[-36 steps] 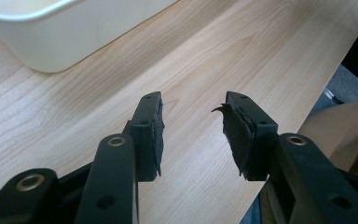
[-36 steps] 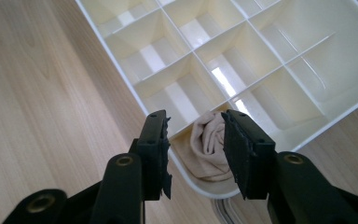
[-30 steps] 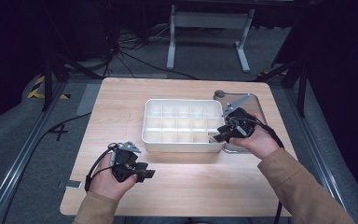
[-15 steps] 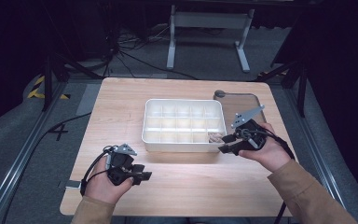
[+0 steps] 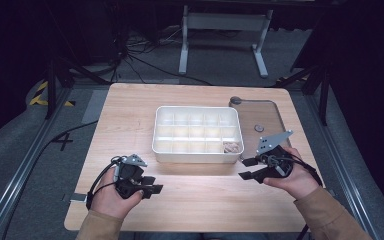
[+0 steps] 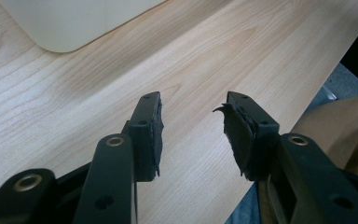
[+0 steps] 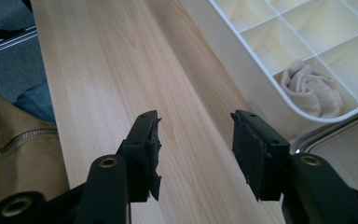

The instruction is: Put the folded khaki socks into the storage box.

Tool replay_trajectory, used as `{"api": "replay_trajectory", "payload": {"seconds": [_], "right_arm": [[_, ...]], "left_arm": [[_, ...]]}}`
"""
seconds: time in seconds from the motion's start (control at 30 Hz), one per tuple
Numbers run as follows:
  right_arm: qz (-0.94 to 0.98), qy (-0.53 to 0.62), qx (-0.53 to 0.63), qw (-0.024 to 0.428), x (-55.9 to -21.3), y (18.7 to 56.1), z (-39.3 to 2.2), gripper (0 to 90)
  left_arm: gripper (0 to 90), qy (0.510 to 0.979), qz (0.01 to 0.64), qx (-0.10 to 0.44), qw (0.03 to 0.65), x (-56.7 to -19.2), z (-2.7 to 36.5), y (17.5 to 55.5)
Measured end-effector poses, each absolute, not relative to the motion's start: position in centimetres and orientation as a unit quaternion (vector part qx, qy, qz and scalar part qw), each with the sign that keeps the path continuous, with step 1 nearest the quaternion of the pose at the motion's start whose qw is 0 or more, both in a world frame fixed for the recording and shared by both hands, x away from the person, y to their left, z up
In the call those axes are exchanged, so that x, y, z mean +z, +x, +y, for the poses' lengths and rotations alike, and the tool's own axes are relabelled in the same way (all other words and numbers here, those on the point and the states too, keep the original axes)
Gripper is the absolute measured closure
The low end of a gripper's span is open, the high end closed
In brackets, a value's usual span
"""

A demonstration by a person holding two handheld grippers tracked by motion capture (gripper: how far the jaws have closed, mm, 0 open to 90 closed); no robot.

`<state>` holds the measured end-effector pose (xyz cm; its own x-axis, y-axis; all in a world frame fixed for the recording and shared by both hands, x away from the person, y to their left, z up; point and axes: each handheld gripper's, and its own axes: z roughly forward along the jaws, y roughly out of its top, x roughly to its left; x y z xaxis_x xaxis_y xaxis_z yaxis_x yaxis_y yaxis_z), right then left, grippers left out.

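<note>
- On the left near part of the table [image 5: 130, 115], a pale wood-grain top with rounded corners, the left gripper [image 5: 151, 191] sits in the person's left hand [image 5: 107, 197]; black body, small grey three-cornered plate on top, black cable looping off its left side.
- Left gripper view: jaws stand well apart with nothing between them; the rubber pads [image 6: 154, 135] are matt black and frayed at the edges, the right-side one curling at its tip. Bare wood lies beneath, and a rounded corner of the tray shows at upper left.
- Centre of the table: a white plastic tray [image 5: 156, 135], rectangular with rounded corners, smooth walls, divided by thin ribs into a grid of small compartments. Its long axis runs left to right across the table.
- Near right corner compartment of the tray: a crumpled beige cloth [image 7: 311, 88], soft and folded on itself, lying inside the walls.
- Right of the tray: a flat grey metal plate [image 5: 272, 112] with rounded corners lies on the table, a small round disc [image 5: 259, 128] on it and a dark round knob [image 5: 235, 100] at its far left corner.
- Right near part: the right gripper [image 5: 245, 168] in the person's right hand [image 5: 292, 177], tan sleeve [image 5: 325, 215] behind, pointing leftward just short of the tray's near right corner.
- Right gripper view: jaws spread wide, holding nothing, above bare wood.
</note>
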<state>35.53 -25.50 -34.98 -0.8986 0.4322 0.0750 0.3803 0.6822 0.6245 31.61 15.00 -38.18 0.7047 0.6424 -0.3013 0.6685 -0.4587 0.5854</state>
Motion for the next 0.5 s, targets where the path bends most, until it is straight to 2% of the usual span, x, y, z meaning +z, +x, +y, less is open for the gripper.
{"api": "replay_trajectory", "payload": {"seconds": [0.33,0.5], "right_arm": [[0.915,0.223,0.334,0.032,-37.7,34.4,-25.4,50.4],[0.917,0.228,0.324,0.043,-38.9,33.9,-25.3,50.5]], "left_arm": [[56.7,0.855,0.382,-0.024,0.349,-38.3,14.9,31.6],[56.5,0.856,0.383,-0.024,0.346,-38.4,14.9,31.6]]}}
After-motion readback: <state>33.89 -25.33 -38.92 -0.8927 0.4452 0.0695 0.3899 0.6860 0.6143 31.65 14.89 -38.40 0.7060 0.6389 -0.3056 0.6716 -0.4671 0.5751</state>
